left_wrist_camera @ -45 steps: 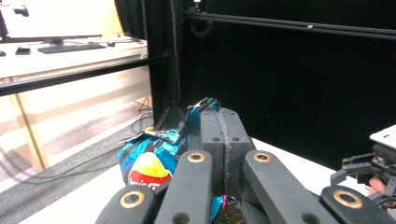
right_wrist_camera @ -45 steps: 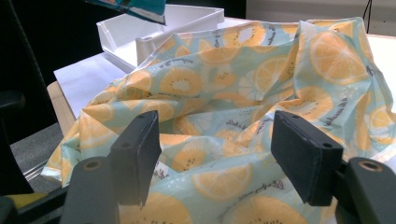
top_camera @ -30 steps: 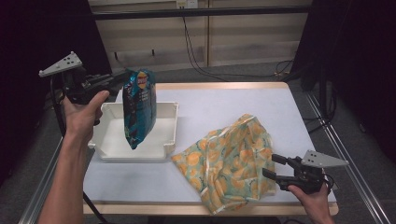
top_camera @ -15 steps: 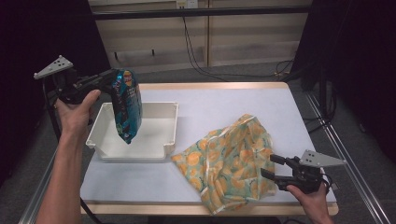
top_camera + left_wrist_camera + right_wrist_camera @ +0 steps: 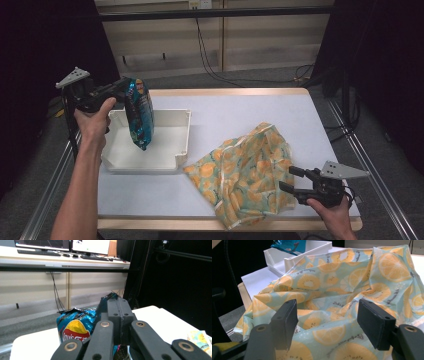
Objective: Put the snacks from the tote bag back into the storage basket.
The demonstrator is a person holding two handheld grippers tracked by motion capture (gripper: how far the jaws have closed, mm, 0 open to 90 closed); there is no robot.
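The chip bag [image 5: 139, 114] is blue with a yellow and red logo, the tray [image 5: 170, 161] is white, the cloth bag [image 5: 247, 172] is pale green with orange slices

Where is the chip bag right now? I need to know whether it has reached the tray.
In the high view the chip bag hangs at the table's left, pinched at its top by the left gripper, its lower end over the white tray.

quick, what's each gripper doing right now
left gripper: shut on the chip bag, above the white tray.
right gripper: open, jaws at the orange-print cloth.
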